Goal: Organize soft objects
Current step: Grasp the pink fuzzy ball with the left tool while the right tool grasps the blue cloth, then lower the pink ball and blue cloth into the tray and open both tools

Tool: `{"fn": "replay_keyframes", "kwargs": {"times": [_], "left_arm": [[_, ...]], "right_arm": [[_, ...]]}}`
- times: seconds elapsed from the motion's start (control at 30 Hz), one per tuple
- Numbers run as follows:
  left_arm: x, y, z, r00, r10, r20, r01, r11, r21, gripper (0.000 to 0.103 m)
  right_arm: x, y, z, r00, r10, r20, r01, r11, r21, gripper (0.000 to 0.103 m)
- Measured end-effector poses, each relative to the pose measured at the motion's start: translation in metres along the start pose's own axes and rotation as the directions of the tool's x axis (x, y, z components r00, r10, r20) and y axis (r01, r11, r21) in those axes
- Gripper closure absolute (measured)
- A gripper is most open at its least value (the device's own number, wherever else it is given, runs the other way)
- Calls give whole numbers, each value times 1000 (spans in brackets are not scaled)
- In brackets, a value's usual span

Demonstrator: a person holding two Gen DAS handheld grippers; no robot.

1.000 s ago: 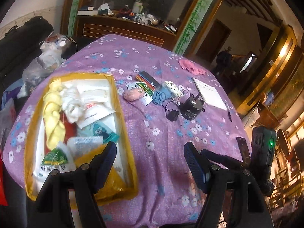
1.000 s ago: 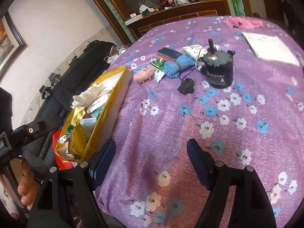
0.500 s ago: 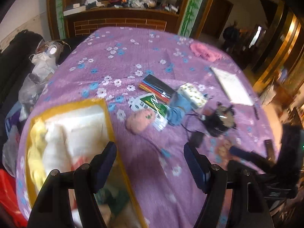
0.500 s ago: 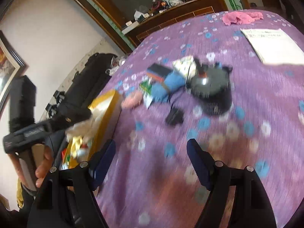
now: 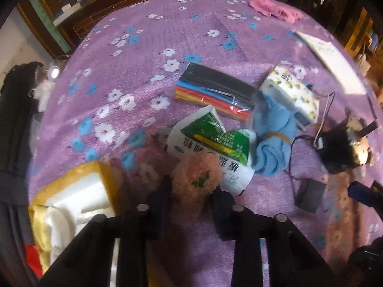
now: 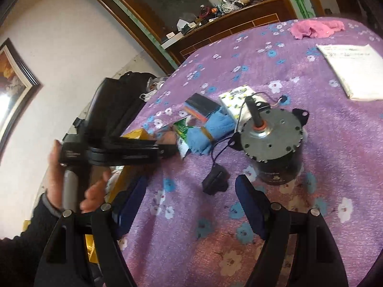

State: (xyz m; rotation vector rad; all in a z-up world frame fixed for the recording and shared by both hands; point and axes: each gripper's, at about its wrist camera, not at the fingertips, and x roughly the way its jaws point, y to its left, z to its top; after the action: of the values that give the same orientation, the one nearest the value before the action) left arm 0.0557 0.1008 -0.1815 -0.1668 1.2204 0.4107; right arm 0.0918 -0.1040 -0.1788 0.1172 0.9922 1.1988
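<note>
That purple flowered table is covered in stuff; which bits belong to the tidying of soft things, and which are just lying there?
Part of the job:
- fluffy pink plush toy between the left gripper fingers
- rolled blue cloth
- crumpled pink cloth
- yellow-edged storage box

Just lying about:
- grey metal motor
- white paper booklet
- pack of coloured strips

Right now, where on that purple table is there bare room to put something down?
Bare cloth lies between the pink rag and the colored strips, and in front of the motor near the right fingers. It is crowded around the blue cloth, green packet and tissue pack.
</note>
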Motion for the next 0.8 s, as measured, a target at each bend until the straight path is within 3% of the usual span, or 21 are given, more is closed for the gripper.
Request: {"fn": "replay_keyframes", "kwargs": {"times": [0.17, 0.27, 0.4, 0.47, 0.5, 0.63, 0.73, 0.8], "left_arm": [[-42, 10, -27, 992, -104, 77, 107, 993, -45, 78], [-71, 28, -48, 974, -161, 160, 182, 976, -122, 78], [-98, 47, -72, 953, -190, 235, 240, 948, -209, 78], [-107, 59, -87, 942, -204, 267, 270, 932, -240, 78], [-111, 63, -91, 941, -197, 276, 267, 932, -246, 78], [-121, 80, -111, 932, -179, 316, 265, 930, -255, 78], [-127, 92, -123, 921, -190, 340, 286, 923, -256, 78], [-131, 98, -130, 918, -175, 355, 275, 927, -253, 78]], "right_arm": [[-3, 15, -3, 1000, 23, 16, -22, 998, -55, 27], [8, 27, 5, 999, 21, -30, -23, 998, -62, 27], [39, 41, 30, 994, -93, -64, 92, 996, -13, 32], [59, 43, 38, 981, -178, -76, 178, 984, 0, 41], [70, 43, 42, 967, -243, -80, 245, 970, 6, 46], [89, 46, 50, 916, -393, -81, 397, 917, 33, 49], [103, 51, 51, 867, -490, -91, 494, 869, 34, 49], [110, 53, 51, 825, -559, -83, 562, 827, 19, 58]]}}
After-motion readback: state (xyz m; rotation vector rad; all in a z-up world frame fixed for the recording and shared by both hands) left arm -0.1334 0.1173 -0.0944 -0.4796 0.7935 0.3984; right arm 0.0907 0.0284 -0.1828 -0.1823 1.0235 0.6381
